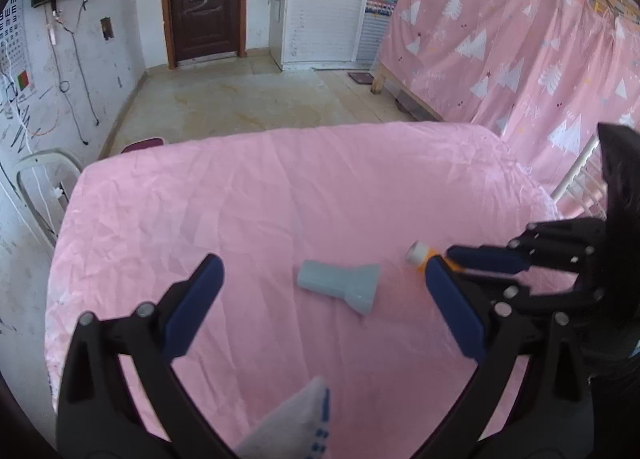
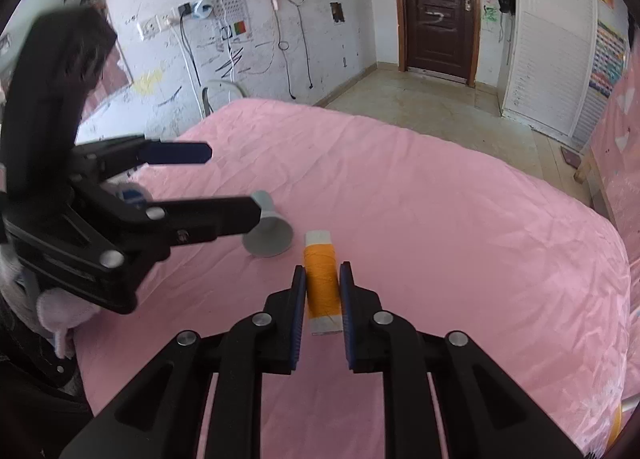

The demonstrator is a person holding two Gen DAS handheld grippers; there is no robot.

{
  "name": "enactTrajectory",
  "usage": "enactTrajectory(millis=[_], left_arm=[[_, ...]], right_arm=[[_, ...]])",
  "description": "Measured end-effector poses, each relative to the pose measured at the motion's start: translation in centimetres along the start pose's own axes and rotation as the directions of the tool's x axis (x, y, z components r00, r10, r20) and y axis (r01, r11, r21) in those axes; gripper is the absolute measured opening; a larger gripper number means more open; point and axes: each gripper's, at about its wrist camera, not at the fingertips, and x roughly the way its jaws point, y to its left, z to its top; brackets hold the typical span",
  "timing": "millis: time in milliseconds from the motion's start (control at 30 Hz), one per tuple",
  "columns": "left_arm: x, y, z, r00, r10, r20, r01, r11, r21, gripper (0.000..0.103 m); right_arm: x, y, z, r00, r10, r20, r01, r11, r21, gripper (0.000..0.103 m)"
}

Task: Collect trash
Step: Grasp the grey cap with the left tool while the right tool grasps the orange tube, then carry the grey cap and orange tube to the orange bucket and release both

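The bed [image 2: 440,199] wears a creased, soft pink sheet that could let round things roll. The left claw [image 1: 320,299] gapes wide over a smooth grey funnel-shaped plastic piece [image 1: 338,285]. The right claw [image 2: 323,291] pinches the orange thread spool [image 2: 322,279] near centre; its wound thread looks slippery, so I judge it may twist free.

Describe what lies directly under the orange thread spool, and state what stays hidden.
The orange thread spool lies on its side on the pink sheet, between the right tool's fingers. Only cloth shows beneath. Whatever the sheet covers cannot be seen.
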Motion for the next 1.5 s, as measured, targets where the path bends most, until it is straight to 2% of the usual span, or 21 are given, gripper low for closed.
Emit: enactTrajectory(millis=[233, 433, 500, 600, 667, 733, 933, 1167, 1500], left_arm=[[2.1, -1.4, -0.2, 0.999, 0.016, -0.042, -0.012, 0.997, 0.076, 0.097], [3.4, -1.6, 0.0, 0.997, 0.022, -0.07, -0.016, 0.996, 0.092, 0.095], [3.9, -1.8, 0.1, 0.996, 0.03, -0.08, -0.023, 0.995, 0.098, 0.087], [4.7, -1.8, -0.2, 0.994, 0.04, -0.099, -0.03, 0.994, 0.103, 0.067], [4.7, -1.9, -0.3, 0.994, 0.05, -0.096, -0.039, 0.993, 0.109, 0.062], [4.7, -2.3, -0.3, 0.995, 0.046, -0.089, -0.036, 0.992, 0.117, 0.05], [4.5, -3.0, -0.4, 0.994, 0.08, -0.074, -0.069, 0.988, 0.136, 0.05], [3.3, -4.9, 0.8, 0.995, 0.088, -0.043, -0.082, 0.989, 0.126, 0.05], [1.3, -10.3, 3.9, 0.998, 0.044, 0.039, -0.048, 0.99, 0.129, 0.05]], right_arm=[[-2.1, -1.9, -0.3, 0.999, 0.007, 0.051, -0.01, 0.998, 0.064, 0.006], [-3.6, -3.0, -0.6, 0.996, 0.015, 0.083, -0.023, 0.995, 0.1, 0.006], [-3.9, -2.9, -0.6, 0.996, 0.019, 0.088, -0.029, 0.994, 0.109, 0.006], [-4.2, -3.1, -0.4, 0.995, 0.019, 0.1, -0.031, 0.992, 0.12, 0.006], [-4.4, -3.2, -0.4, 0.994, 0.017, 0.107, -0.031, 0.991, 0.127, 0.007], [-4.9, -3.6, -0.9, 0.993, 0.017, 0.115, -0.032, 0.991, 0.133, 0.007], [-6.4, -4.0, -1.5, 0.99, -0.002, 0.138, -0.018, 0.989, 0.146, 0.007], [-8.9, -5.1, -1.8, 0.982, -0.035, 0.188, 0.004, 0.986, 0.165, 0.007], [-15.0, -9.3, -4.8, 0.95, -0.127, 0.284, 0.058, 0.969, 0.239, 0.007]])
